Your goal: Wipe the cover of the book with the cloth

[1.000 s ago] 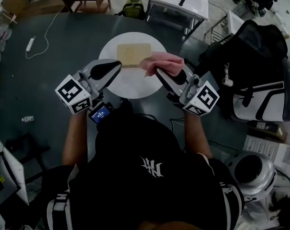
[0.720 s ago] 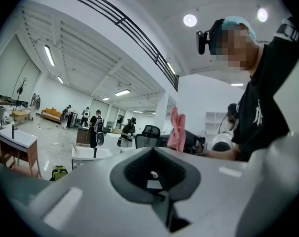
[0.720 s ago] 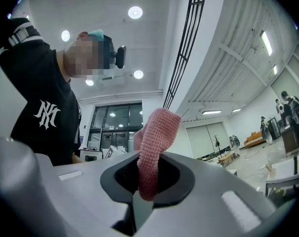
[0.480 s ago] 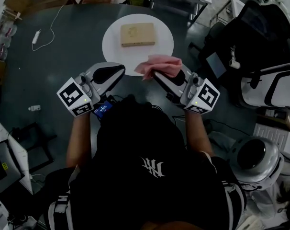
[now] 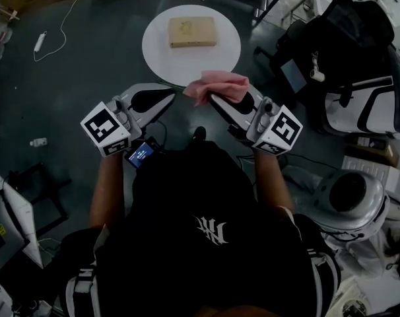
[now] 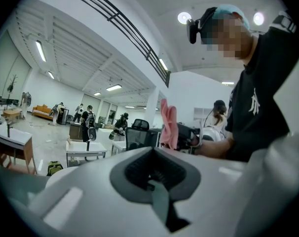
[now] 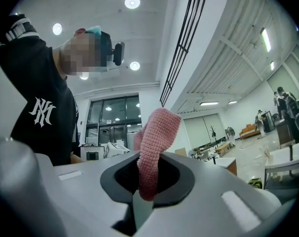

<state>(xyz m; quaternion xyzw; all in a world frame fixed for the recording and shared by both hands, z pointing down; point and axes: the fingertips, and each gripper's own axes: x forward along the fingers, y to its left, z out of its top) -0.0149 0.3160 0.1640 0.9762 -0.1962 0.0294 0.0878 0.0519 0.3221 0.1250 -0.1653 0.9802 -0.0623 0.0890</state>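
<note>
R tool (image 5: 215, 99) grips pink cloth (image 5: 220, 84), well apart from book (image 5: 192, 31) on round table (image 5: 158, 53). L tool (image 5: 166, 98) shut, empty. No wipe contact; cover prob. unwiped, can't confirm.

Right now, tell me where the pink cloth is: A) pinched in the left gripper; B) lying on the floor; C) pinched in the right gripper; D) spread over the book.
C: the pink cloth is clamped between the fingers of the right gripper, clear of the book.
</note>
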